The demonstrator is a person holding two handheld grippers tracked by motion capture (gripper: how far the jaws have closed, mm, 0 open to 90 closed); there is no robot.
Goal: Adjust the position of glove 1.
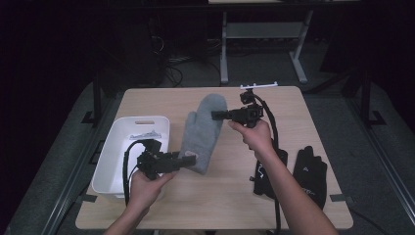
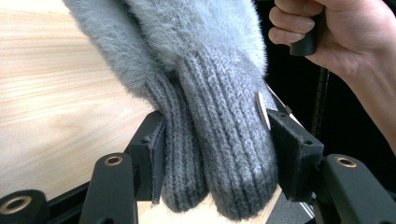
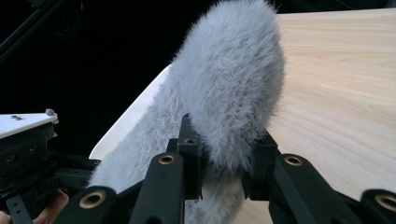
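Overhead light falls on the table [image 1: 293, 103], leaving the surrounding room nearly black. High view soft and grainy. Gripper views sharp on the grey mitten [image 2: 219, 121], wood brightly lit, backgrounds dark.

— What surrounds the wooden table [image 1: 313, 147]?

— A grey floor [image 1: 264, 66], with dark rails [image 1: 73, 166] flanking both sides.

— And further back?

— A pale metal desk frame [image 1: 259, 32] stands there, cables [image 1: 171, 66] tangled on the floor beside it. Beyond that the room falls into darkness; light falls mostly on the tabletop
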